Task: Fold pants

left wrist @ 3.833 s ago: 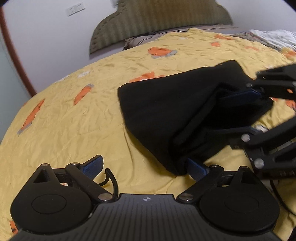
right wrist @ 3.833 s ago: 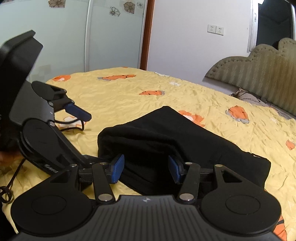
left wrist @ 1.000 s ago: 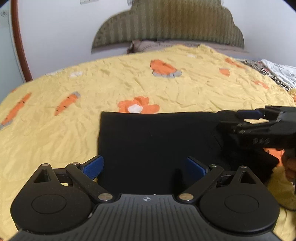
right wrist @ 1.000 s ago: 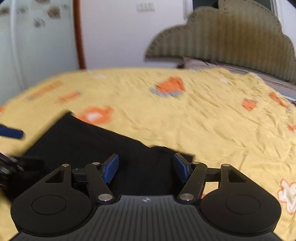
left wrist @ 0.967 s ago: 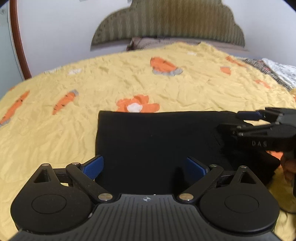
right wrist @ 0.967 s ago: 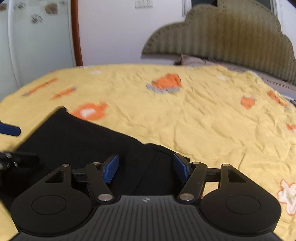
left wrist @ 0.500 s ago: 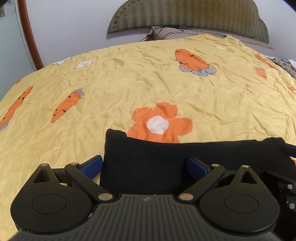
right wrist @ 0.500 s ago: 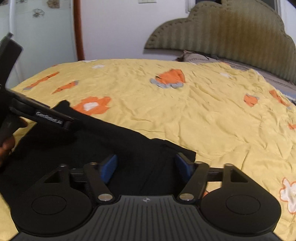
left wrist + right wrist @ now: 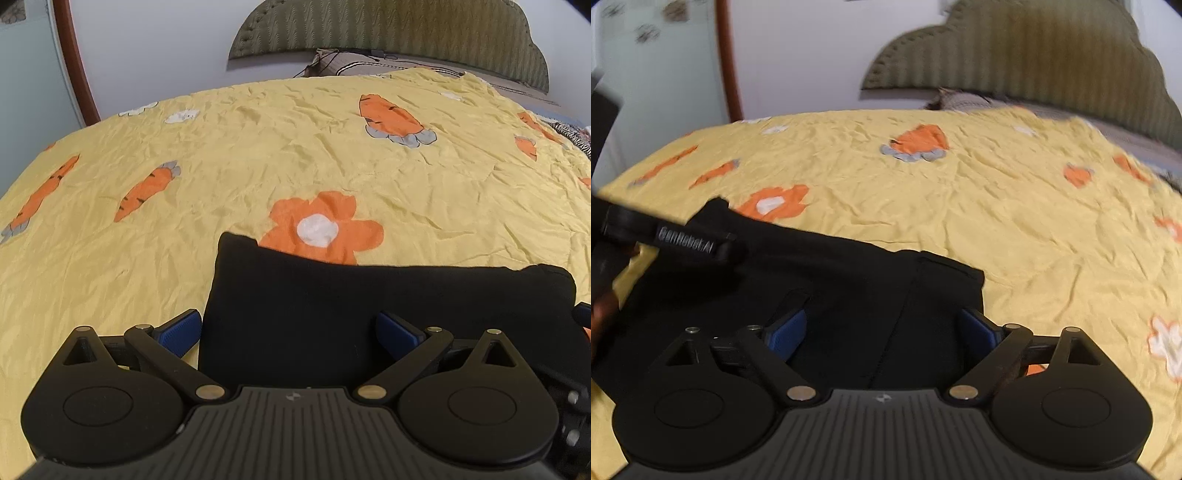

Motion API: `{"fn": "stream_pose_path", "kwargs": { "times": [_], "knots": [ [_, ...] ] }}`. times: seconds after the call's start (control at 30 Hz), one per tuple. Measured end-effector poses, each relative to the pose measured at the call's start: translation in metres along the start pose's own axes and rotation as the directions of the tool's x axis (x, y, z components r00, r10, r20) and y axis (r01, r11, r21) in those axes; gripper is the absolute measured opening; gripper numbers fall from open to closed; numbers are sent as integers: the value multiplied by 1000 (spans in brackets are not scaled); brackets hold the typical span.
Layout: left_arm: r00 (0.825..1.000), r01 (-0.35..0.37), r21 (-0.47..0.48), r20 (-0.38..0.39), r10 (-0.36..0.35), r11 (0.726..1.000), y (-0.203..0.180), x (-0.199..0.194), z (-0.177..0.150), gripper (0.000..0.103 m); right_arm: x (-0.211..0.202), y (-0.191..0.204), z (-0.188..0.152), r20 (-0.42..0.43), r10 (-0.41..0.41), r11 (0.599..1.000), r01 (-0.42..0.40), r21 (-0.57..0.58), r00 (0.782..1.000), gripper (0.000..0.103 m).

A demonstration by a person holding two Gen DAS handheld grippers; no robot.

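The black pants (image 9: 369,306) lie folded into a flat rectangle on the yellow bedspread (image 9: 258,155). My left gripper (image 9: 290,332) is open and low over the pants' left end, its left finger off the cloth's edge. My right gripper (image 9: 882,330) is open over the pants (image 9: 849,280) at their right end, where a seam and a folded edge show. The left gripper's body (image 9: 683,240) shows at the left of the right wrist view, over the pants' far left corner. Neither gripper holds cloth.
The bedspread has orange carrot and flower prints, one flower (image 9: 321,229) just beyond the pants. An olive padded headboard (image 9: 388,33) and a pillow (image 9: 369,62) are at the far end. A wall and a wooden door frame (image 9: 74,62) stand at the left.
Both grippers have come lower and closer over the folded pants. The pants now fill less of the left view, and the left gripper has moved into the right view's left side.
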State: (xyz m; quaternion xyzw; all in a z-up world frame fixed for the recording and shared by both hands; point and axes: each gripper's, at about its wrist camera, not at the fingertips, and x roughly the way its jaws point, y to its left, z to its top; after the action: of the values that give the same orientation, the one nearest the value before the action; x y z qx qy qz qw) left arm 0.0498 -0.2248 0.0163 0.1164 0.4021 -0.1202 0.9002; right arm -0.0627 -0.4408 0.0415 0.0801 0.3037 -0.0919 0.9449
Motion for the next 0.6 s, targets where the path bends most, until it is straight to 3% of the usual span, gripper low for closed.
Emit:
{"fn": "stream_pose_path", "kwargs": {
  "times": [0.23,0.4,0.5,0.53,0.6],
  "knots": [
    [1000,4,-27,1,-4,1000,2,-14,-16,103,-27,8,-10,16,-41,993,39,108,999,95],
    [1000,-5,-33,8,5,999,3,-24,-28,103,-40,26,-19,67,-40,999,37,38,997,95],
    [1000,-8,-29,20,8,1000,4,-25,-35,103,-25,29,-23,3,-80,997,80,-15,997,97],
    [1000,-12,-27,23,13,1000,3,-24,-37,103,-21,26,-26,2,-86,996,86,-12,996,103],
    [999,-15,-25,28,16,1000,3,-25,-38,103,-18,17,-27,-8,-62,997,62,46,998,103]
  ]
}}
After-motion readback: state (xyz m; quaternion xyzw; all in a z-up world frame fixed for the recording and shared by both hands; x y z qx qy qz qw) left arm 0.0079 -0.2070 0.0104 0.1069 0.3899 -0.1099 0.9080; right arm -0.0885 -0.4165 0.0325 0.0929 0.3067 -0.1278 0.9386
